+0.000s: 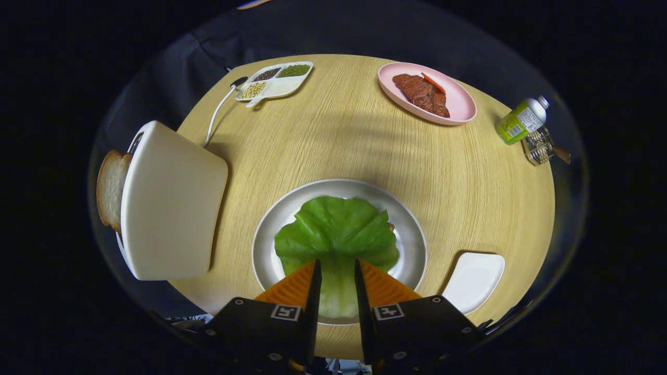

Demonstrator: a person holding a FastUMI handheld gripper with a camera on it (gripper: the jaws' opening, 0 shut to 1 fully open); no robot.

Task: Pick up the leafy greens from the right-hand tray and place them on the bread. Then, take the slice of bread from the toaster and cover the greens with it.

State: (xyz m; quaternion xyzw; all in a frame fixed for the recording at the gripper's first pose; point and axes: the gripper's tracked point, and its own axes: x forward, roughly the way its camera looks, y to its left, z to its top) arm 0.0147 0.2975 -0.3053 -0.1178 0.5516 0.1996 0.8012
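A: Now, reading left to right: a slice of bread [110,188] stands upright in the toaster [172,203], at the left of the round desk [333,140], well apart from the claw [337,271].

B: And at the centre?

A: A grey plate [411,234] carries the lettuce leaf [336,229], lying flat and spread. A small brownish edge shows at the leaf's right margin, probably the bottom bread. The claw's fingers are slightly parted, one on each side of the pale stem; whether they press on it cannot be told.

B: To the right?

A: An empty white tray [474,281] sits just beside the plate. Farther off lie a divided dish of beans [274,80], a pink plate with meat [427,94] and a green-labelled bottle [520,122].

B: Stage of the task?

A: Judged from the layout, the first half appears done or nearly so: greens rest on the plate, the tray is bare. Remaining: release the leaf if held, fetch the toaster slice, and cover the greens.
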